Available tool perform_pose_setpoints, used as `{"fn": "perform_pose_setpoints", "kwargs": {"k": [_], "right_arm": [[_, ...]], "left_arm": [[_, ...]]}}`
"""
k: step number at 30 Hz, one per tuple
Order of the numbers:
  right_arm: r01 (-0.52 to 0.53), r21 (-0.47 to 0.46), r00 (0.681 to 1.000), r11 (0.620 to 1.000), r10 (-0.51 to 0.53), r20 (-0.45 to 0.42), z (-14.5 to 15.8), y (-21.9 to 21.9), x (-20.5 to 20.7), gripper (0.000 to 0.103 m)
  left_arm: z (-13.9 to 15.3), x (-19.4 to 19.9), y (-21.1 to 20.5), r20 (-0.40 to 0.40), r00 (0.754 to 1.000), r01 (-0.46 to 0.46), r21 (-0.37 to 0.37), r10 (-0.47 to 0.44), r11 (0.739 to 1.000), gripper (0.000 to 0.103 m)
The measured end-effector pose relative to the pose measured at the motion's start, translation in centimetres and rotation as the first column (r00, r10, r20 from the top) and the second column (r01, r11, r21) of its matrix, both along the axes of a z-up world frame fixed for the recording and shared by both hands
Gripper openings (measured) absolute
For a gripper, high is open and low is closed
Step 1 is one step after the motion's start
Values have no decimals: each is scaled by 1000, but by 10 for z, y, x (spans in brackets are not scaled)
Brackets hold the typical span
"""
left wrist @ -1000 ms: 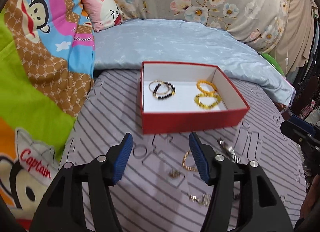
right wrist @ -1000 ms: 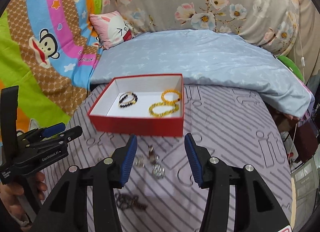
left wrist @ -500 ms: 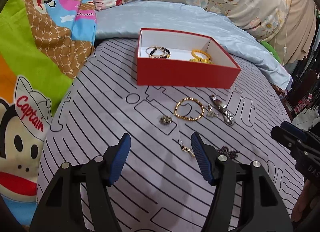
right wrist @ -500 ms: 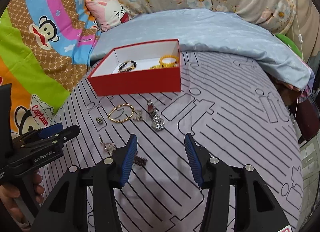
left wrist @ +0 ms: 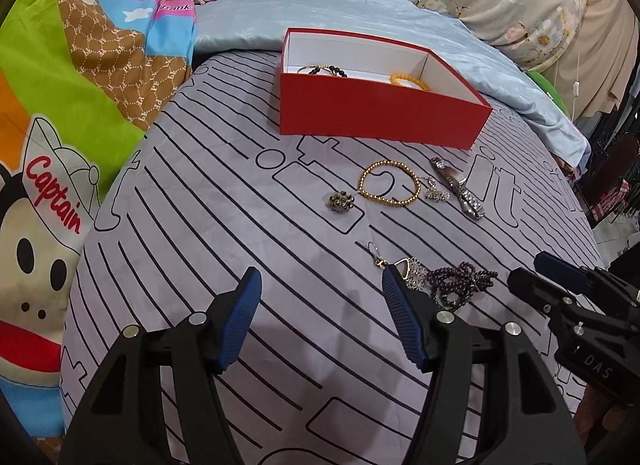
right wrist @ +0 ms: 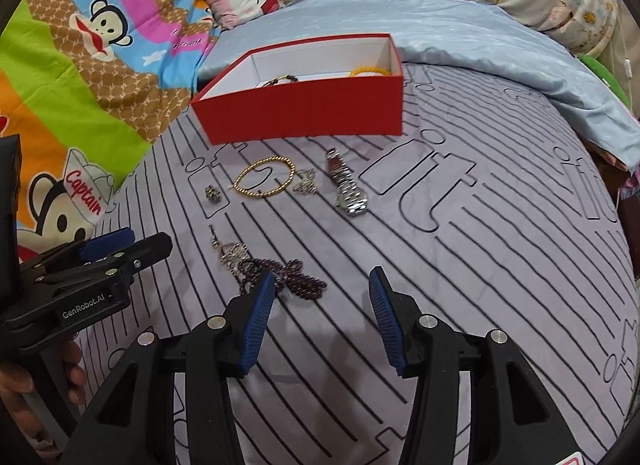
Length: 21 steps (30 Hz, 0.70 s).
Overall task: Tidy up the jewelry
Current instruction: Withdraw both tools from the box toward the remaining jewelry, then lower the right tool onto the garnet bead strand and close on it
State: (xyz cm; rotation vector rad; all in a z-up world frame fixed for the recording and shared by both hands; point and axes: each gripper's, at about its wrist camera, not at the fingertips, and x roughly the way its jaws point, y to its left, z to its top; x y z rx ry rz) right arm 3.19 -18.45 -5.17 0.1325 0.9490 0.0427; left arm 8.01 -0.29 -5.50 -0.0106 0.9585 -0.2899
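Observation:
A red box [left wrist: 376,117] [right wrist: 308,113] with a white inside holds beaded bracelets at the back of the striped cloth. In front of it lie a gold bead bracelet [left wrist: 389,183] [right wrist: 264,181], a small brooch [left wrist: 341,201] [right wrist: 213,193], a silver charm [left wrist: 435,192] [right wrist: 306,184] and a silver watch [left wrist: 460,193] [right wrist: 347,189]. Nearer lie an earring [left wrist: 412,271] [right wrist: 230,253] and a dark purple bead string [left wrist: 460,281] [right wrist: 288,277]. My left gripper [left wrist: 320,289] is open over bare cloth, left of the earring. My right gripper [right wrist: 322,285] is open, its left finger beside the purple beads.
The grey striped cloth [right wrist: 480,265] covers the bed. A light blue quilt [right wrist: 460,33] and floral pillows lie behind the box. A cartoon monkey blanket [left wrist: 60,145] lies on the left. The bed's edge drops off on the right.
Both grippers have sunk toward the cloth and pulled back from the box, so the loose jewelry now lies ahead of the fingers. Both stay open and empty.

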Motion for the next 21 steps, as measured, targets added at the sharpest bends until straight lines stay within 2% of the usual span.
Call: {"fn": "perform_pose_setpoints", "kwargs": {"k": [16,19,21], "right_arm": [[-77,51,996,996,79,-37,-23,13,25,47],[-94,56,994,994,97,-50,-29,15,26,44],[-105,59,993,993,108,-49,-29,15,24,38]], "left_arm": [[-7,-1,2,-29,1000,1,-1,-1,1000,60],[-7,0,2,-31,1000,1,-1,-1,1000,60],[-7,-1,1,-32,999,0,1,0,1000,60]]}}
